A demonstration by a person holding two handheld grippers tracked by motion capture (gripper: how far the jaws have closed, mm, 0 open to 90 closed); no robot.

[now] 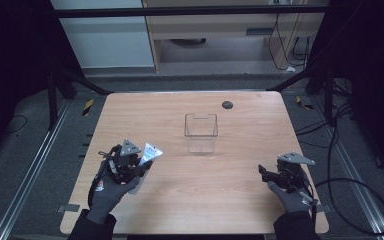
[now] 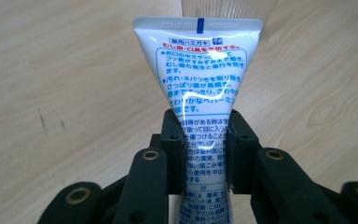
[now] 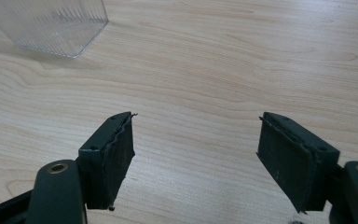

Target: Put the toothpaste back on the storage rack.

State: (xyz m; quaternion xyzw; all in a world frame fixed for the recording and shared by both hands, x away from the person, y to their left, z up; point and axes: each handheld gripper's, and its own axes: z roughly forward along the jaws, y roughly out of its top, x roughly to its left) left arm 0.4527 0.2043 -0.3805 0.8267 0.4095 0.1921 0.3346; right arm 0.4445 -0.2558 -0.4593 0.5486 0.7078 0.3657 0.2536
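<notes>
A white toothpaste tube (image 2: 200,79) with blue print is clamped between the jaws of my left gripper (image 2: 204,154), its flat crimped end pointing away from me. In the high view the same tube (image 1: 149,155) sticks up and to the right from the left gripper (image 1: 135,167), above the table's front left. A clear plastic box (image 1: 200,132) stands open-topped at the table's middle. My right gripper (image 1: 263,172) rests at the front right with its jaws apart; between its pads (image 3: 116,154) lies bare wood, and the box's corner (image 3: 51,23) shows at upper left.
The wooden table (image 1: 230,200) has a small dark round spot (image 1: 227,104) near its far edge. Cables trail on the floor to the right of the table (image 1: 350,190). Black frame bars flank the table's far corners.
</notes>
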